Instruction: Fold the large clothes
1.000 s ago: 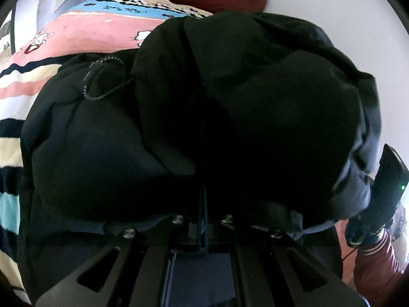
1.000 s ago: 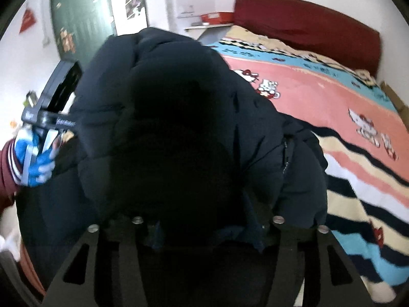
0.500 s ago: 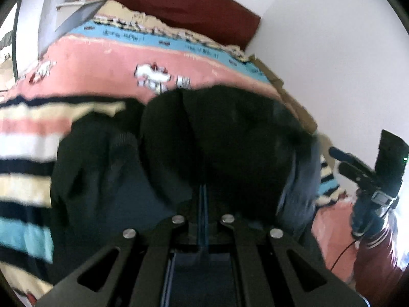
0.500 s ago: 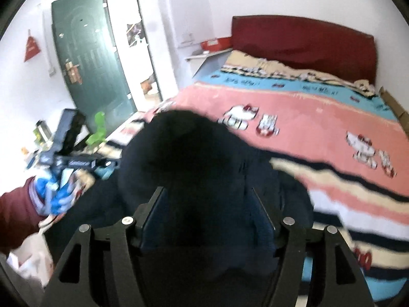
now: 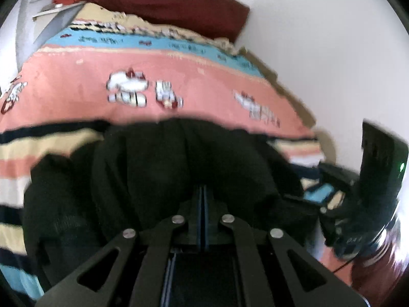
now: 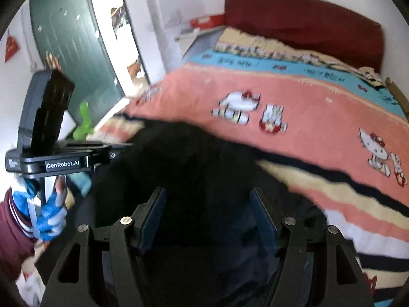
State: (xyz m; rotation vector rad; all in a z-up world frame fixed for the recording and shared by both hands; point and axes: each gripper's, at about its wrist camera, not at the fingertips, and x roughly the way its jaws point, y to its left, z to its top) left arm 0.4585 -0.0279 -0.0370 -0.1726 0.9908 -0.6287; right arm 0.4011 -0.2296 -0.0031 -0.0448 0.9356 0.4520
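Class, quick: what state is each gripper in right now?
Left gripper: closed, with no cloth visibly pinched.
Right gripper: open, the black jacket lying between its fingers.

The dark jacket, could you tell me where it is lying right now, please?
In both wrist views the dark jacket lies bunched on the striped end of the bedspread, just ahead of each tool, below the cartoon-cat prints.

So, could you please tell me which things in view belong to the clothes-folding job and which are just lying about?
Part of the job:
- dark jacket, bunched on the bed
- left gripper, shut
- right gripper, jaws apart, with the jacket between them
- striped cartoon bedspread, the folding surface

Just lying about:
- red headboard
- green door
- red box on the bedside shelf
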